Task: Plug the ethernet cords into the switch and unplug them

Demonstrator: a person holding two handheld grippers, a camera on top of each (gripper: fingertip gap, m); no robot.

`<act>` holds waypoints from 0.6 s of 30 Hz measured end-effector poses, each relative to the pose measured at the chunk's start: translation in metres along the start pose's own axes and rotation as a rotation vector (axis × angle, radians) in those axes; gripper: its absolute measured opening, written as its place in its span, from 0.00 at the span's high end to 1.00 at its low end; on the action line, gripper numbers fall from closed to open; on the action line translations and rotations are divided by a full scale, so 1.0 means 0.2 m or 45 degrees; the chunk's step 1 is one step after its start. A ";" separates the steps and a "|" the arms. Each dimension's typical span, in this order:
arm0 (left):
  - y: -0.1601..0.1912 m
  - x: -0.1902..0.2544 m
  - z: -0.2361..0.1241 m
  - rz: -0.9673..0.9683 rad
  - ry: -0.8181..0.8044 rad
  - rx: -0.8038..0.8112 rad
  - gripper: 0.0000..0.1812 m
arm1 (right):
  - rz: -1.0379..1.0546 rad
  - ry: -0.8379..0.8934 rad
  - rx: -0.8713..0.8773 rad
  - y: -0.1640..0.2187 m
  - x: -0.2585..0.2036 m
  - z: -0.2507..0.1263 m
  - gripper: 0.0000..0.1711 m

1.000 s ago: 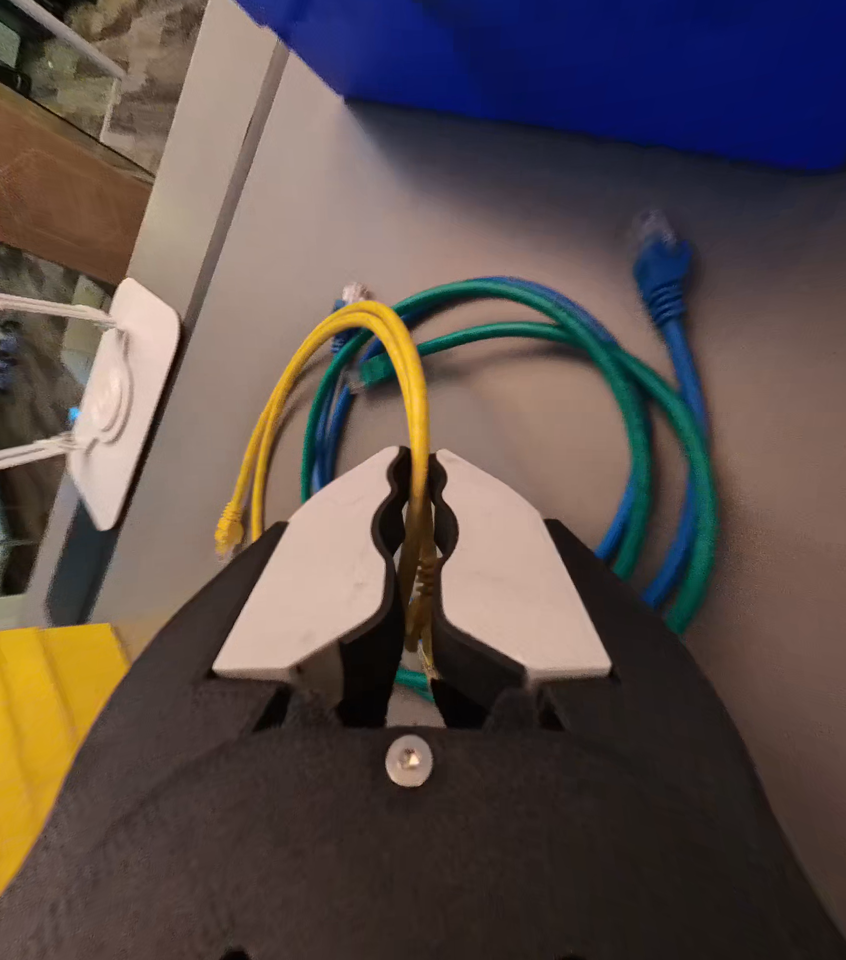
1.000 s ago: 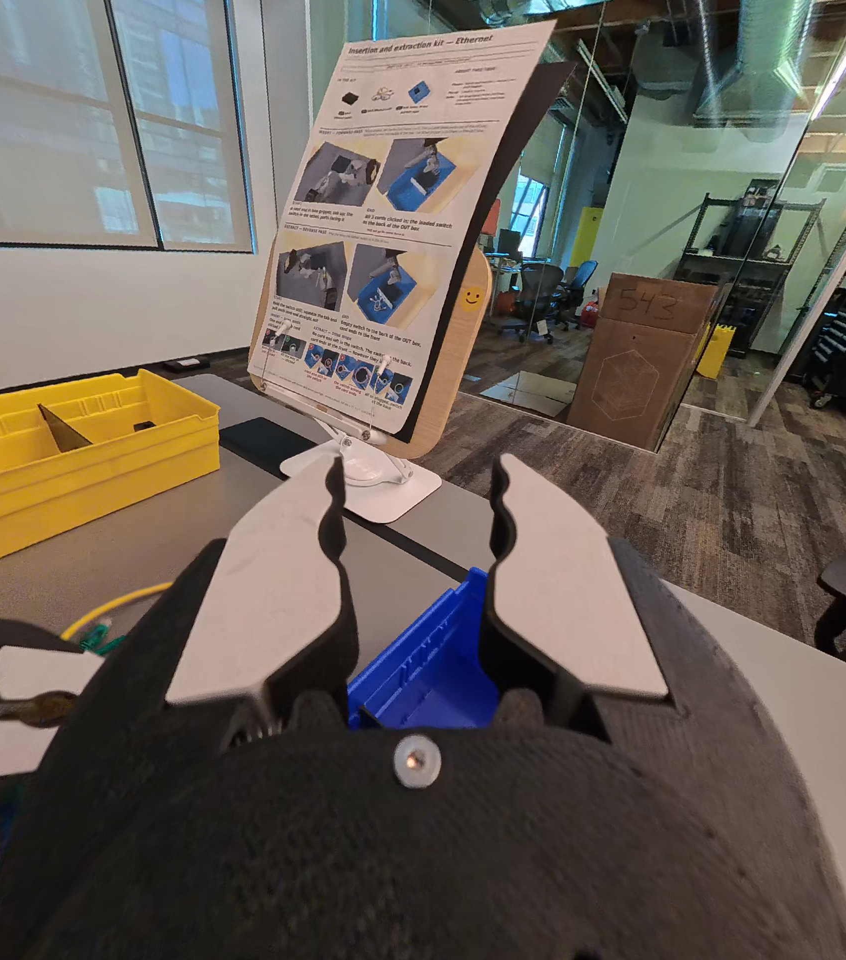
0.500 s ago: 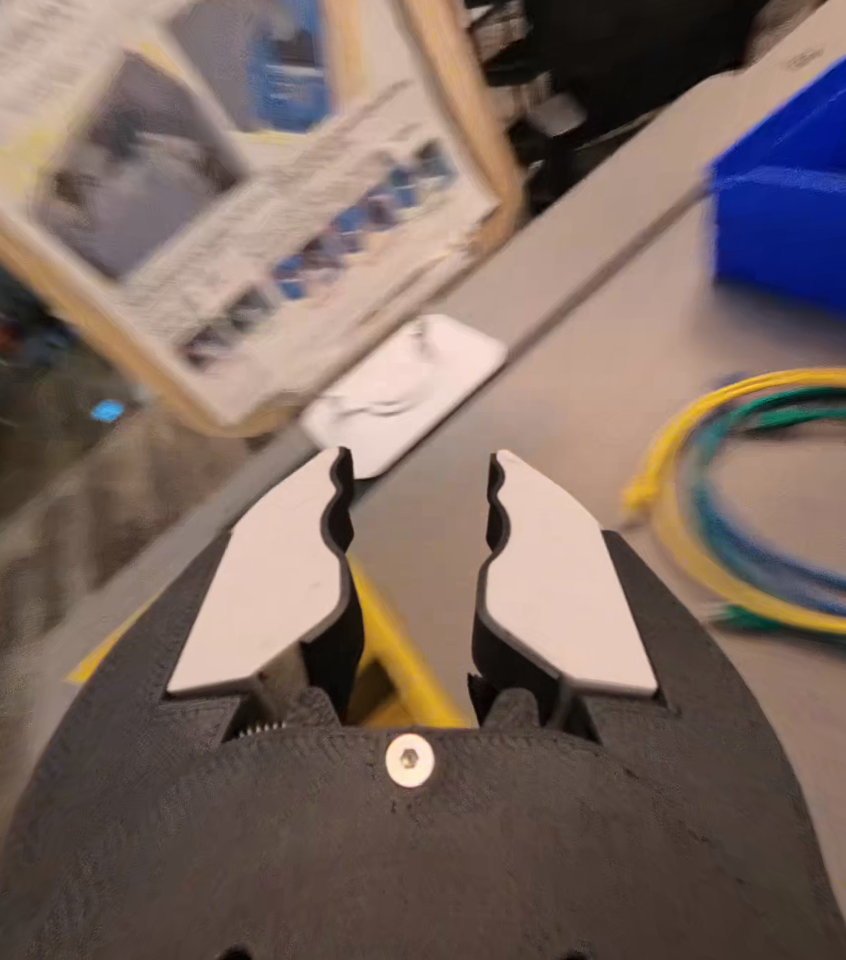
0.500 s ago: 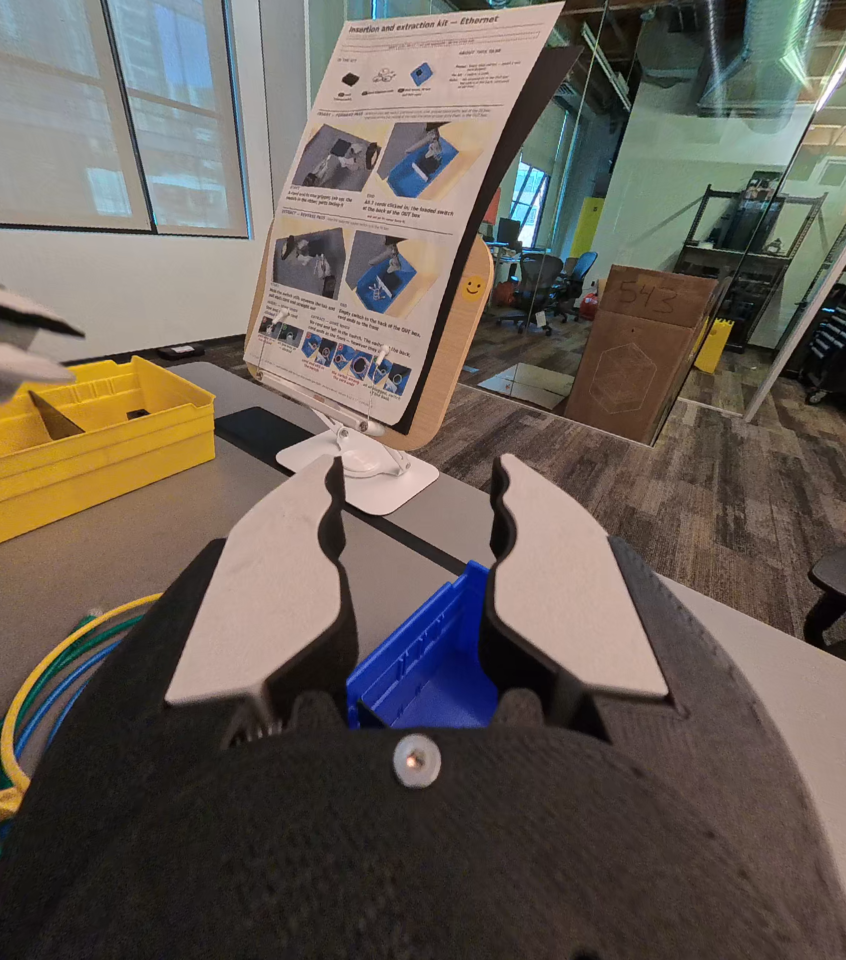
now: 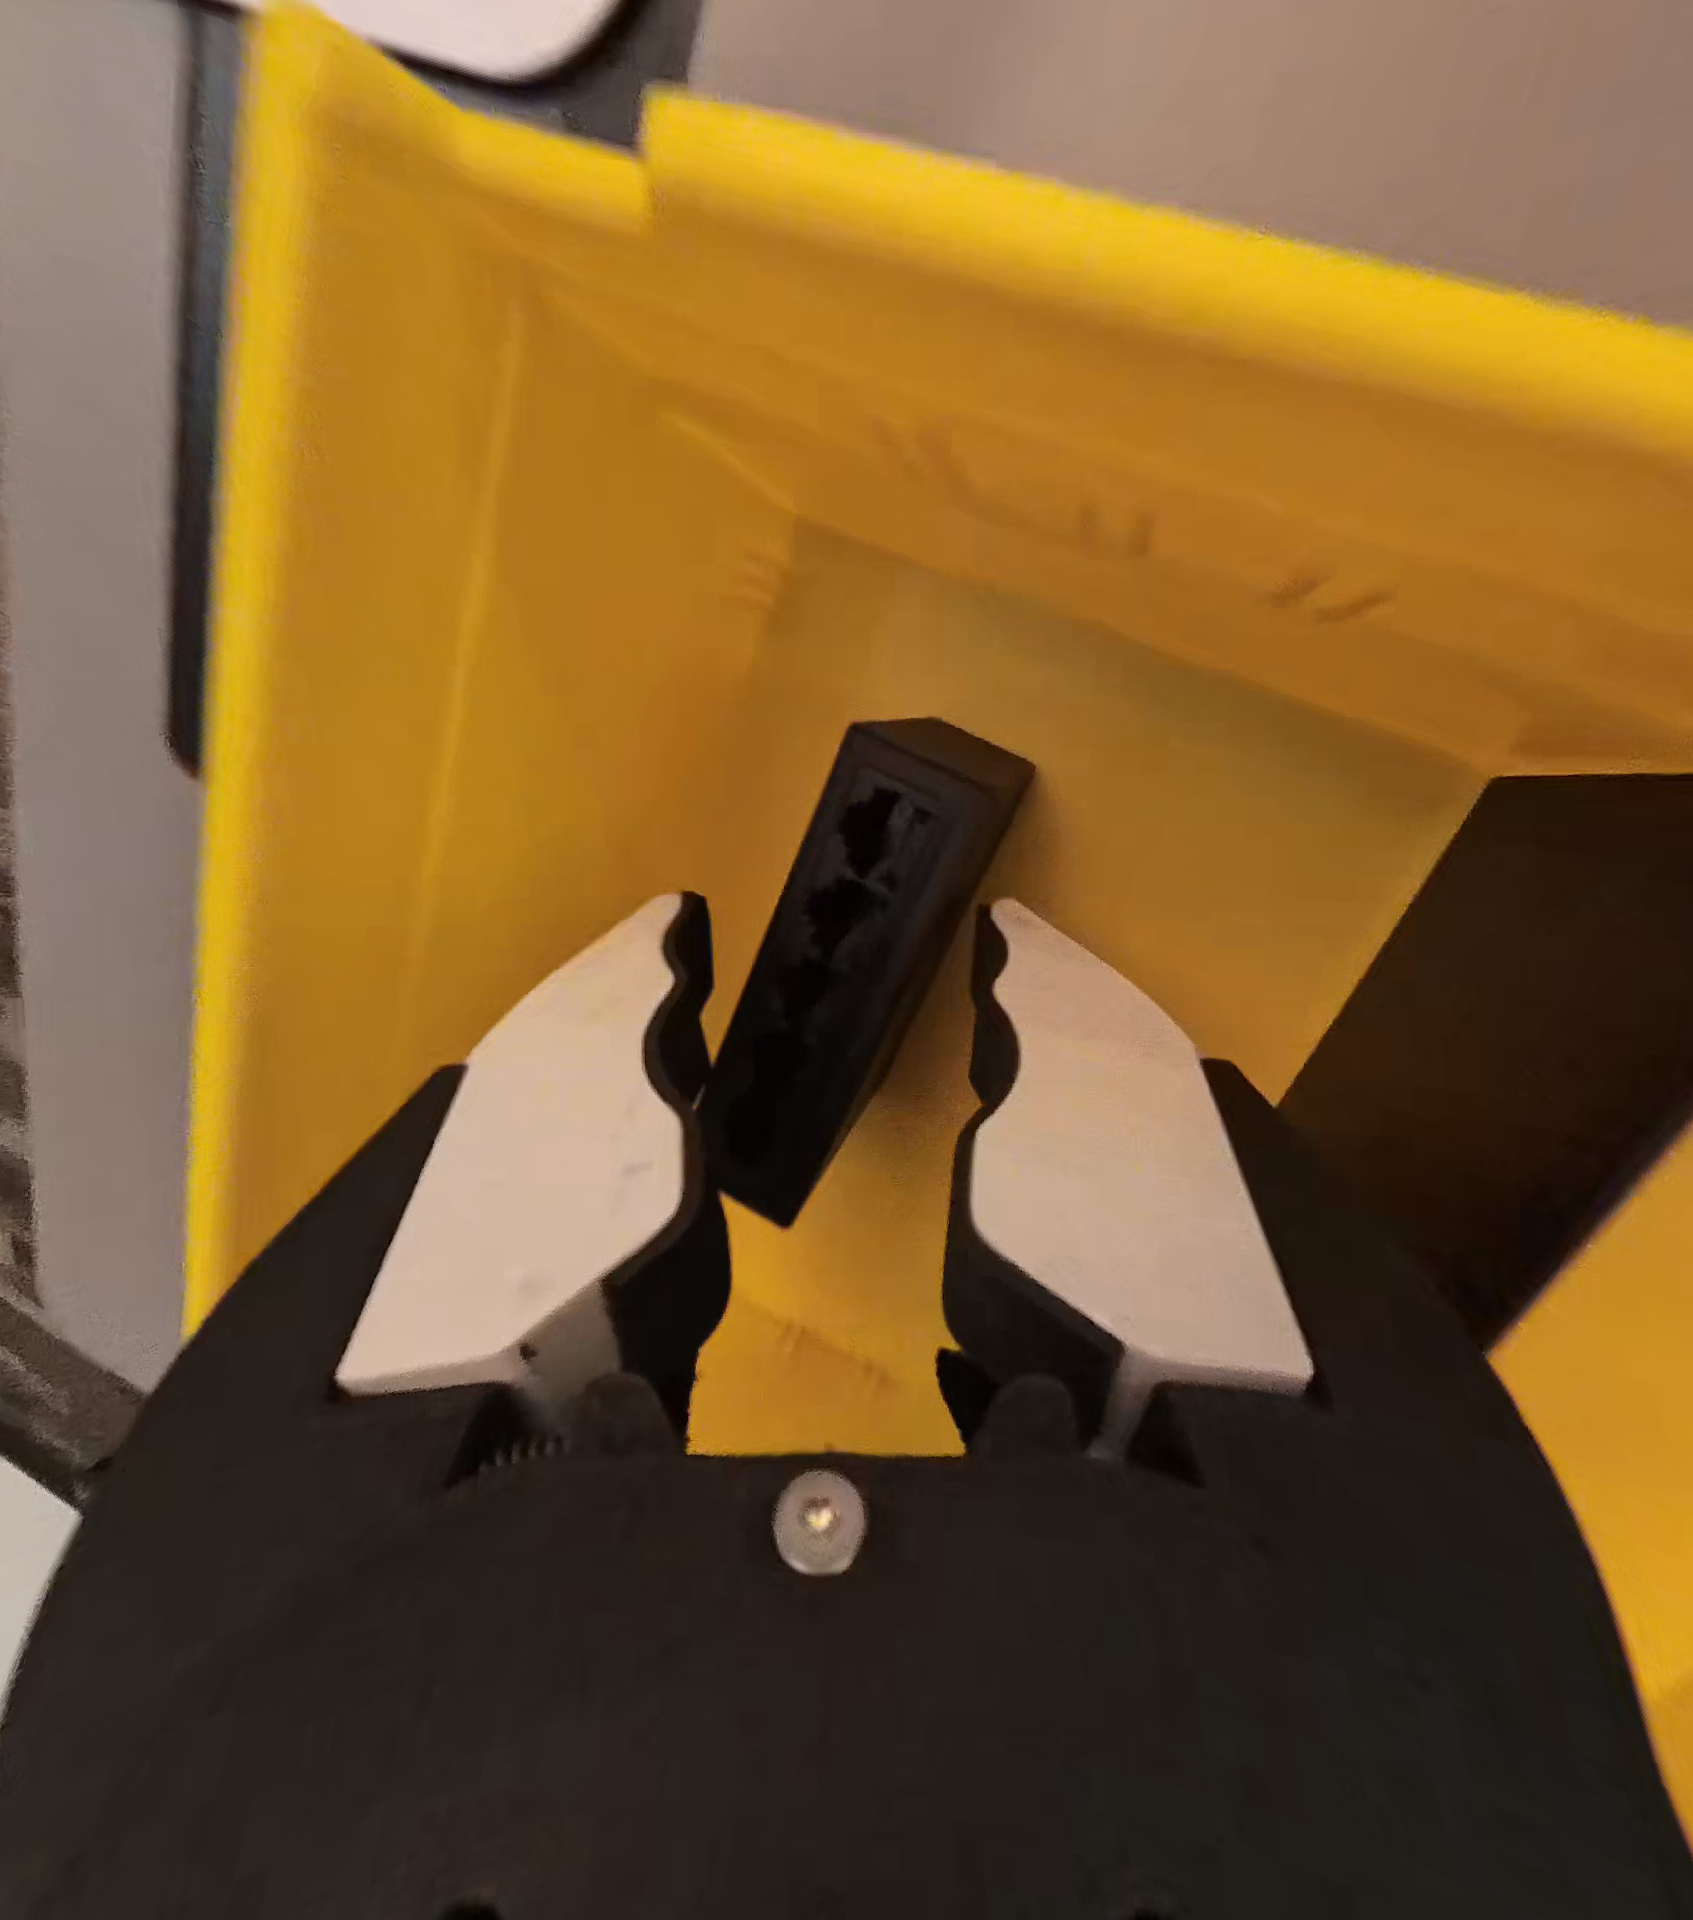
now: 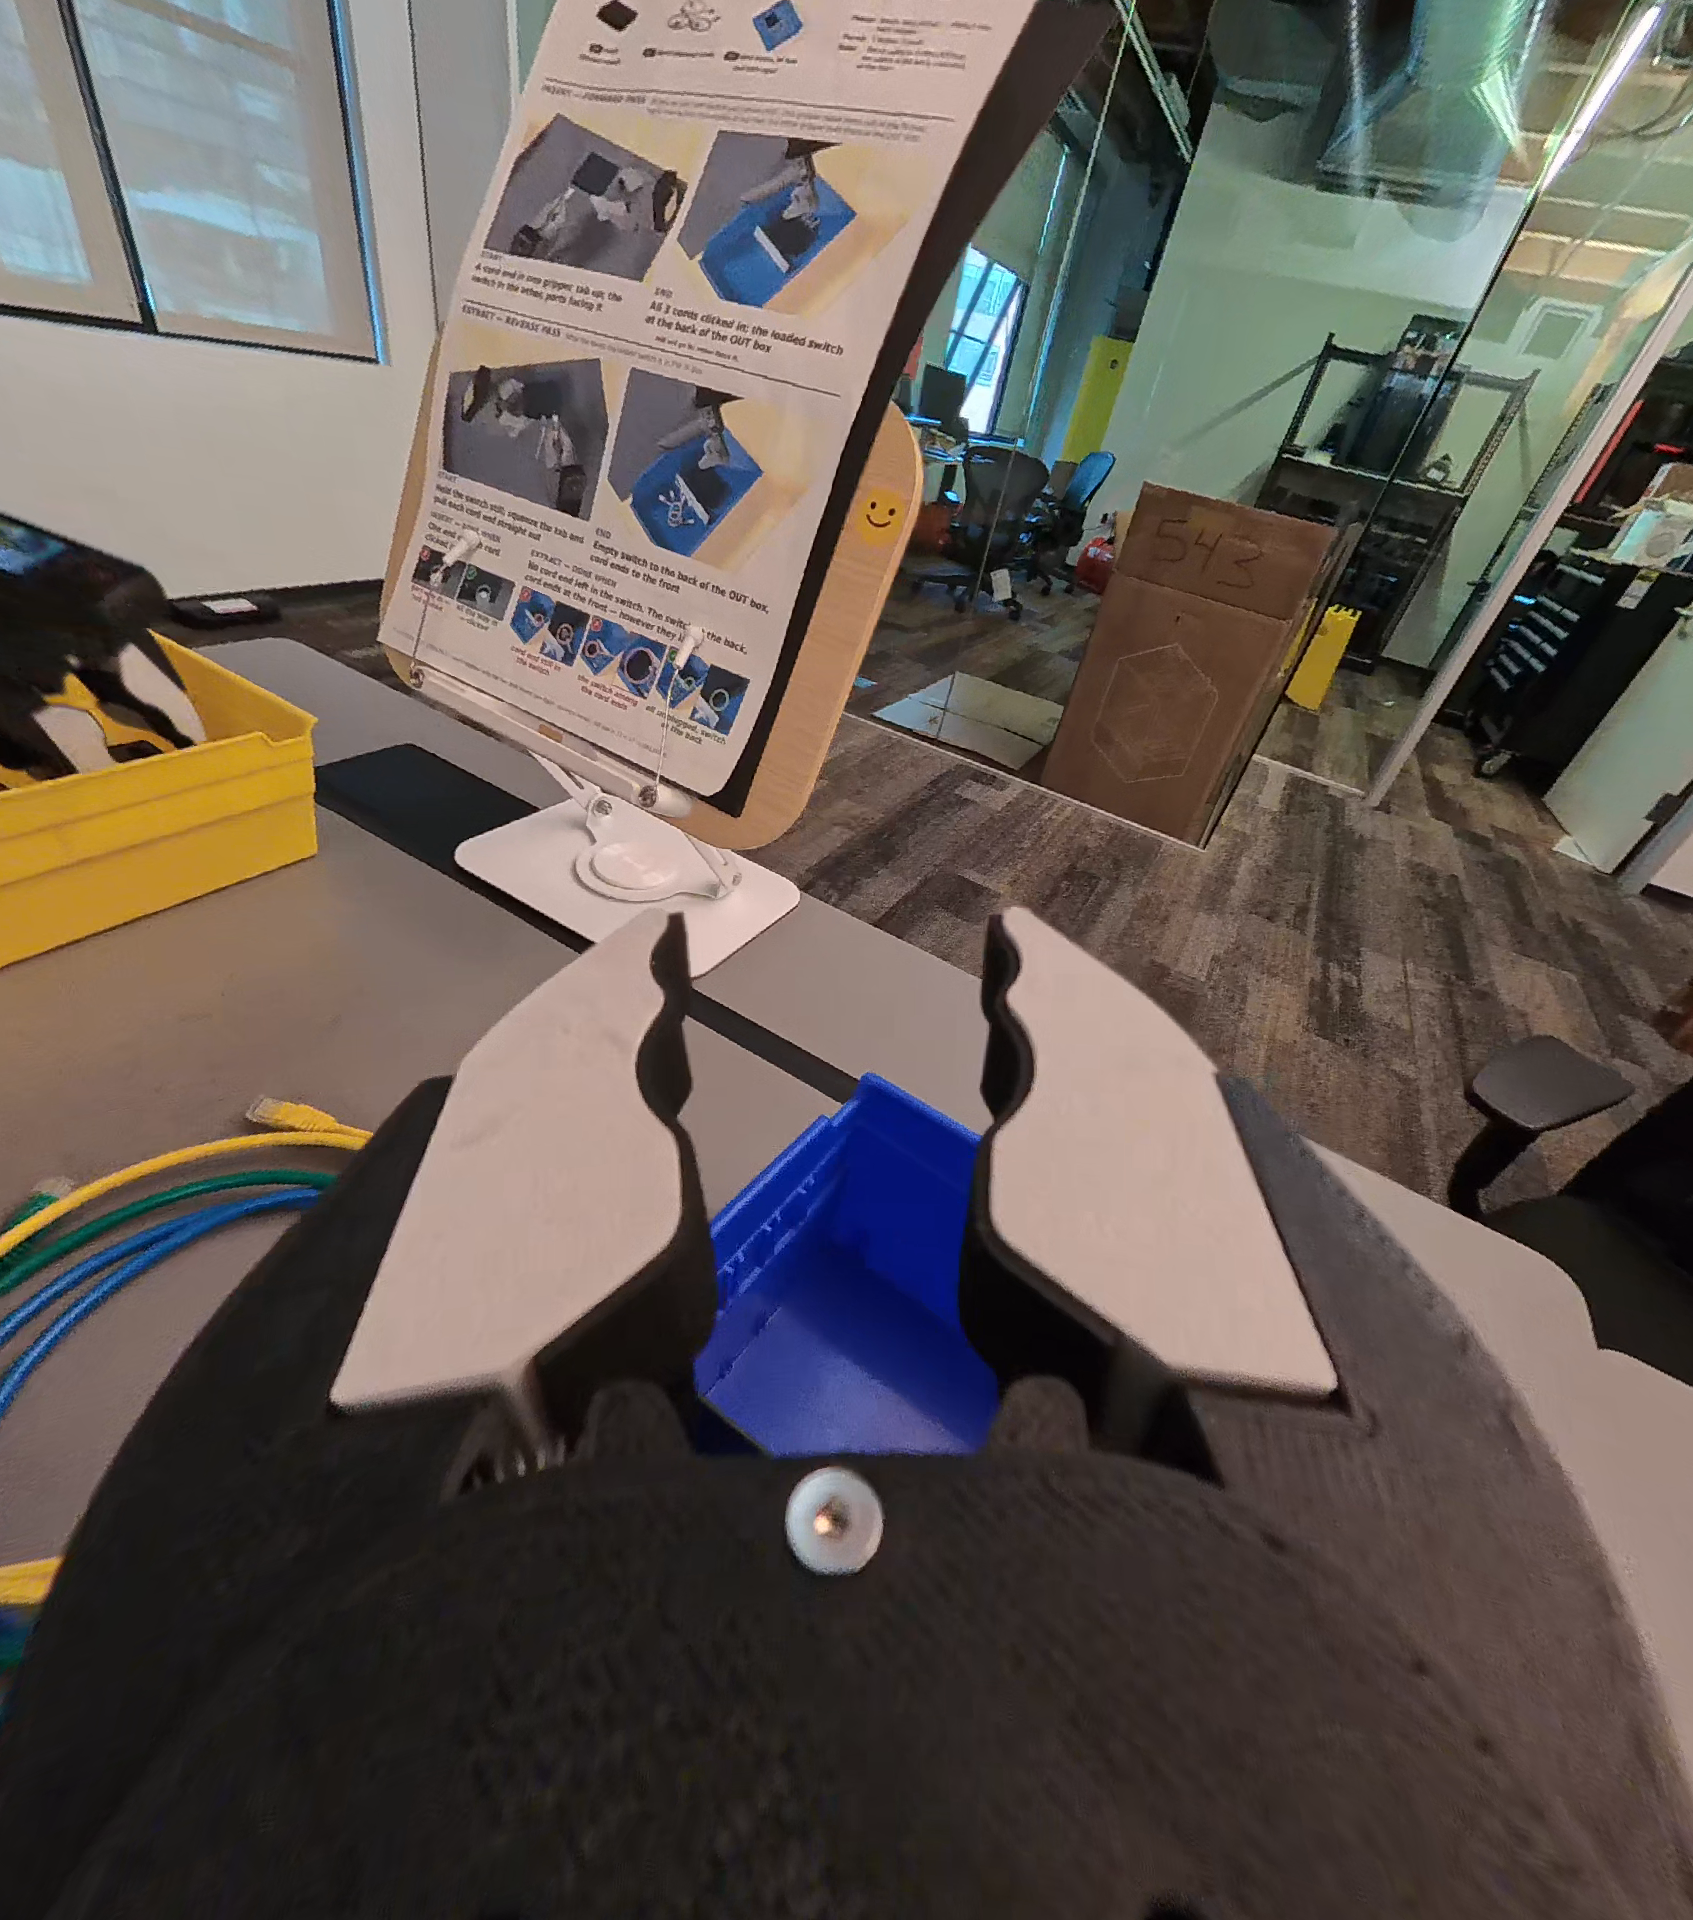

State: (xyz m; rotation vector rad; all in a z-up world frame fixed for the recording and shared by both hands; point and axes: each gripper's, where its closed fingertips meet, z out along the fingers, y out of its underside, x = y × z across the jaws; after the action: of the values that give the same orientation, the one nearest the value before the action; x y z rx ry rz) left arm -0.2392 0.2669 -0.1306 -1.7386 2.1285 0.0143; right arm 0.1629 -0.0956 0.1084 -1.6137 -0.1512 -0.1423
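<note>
Here, the left gripper [image 5: 837, 1013], jaws apart, straddles the black switch [image 5: 857, 971] at frame centre inside the yellow bin [image 5: 1029, 343]; likely light, rigid, smooth-sided, so grasp its long flanks; the right gripper [image 6: 831, 1023] hangs parted, empty.

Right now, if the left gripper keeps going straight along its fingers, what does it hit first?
Likely the black switch: it lies between the open left gripper fingers, on the yellow bin floor. Depth is unclear.

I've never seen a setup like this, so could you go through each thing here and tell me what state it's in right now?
left gripper: open, either side of the switch
right gripper: open, empty
switch: in the yellow bin, no cords plugged in
ethernet cords: loose on the table
blue bin: visible part empty
</note>
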 end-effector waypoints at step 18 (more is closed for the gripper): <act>-0.34 0.00 -1.09 -0.286 -0.569 0.333 0.85 | -0.068 0.019 -0.029 0.00 -0.03 0.00 0.68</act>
State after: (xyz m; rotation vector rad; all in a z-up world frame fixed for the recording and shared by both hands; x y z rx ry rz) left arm -0.2380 0.1960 0.0873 -1.6270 1.5385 0.0549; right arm 0.1564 -0.0953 0.1079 -1.6317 -0.1818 -0.1977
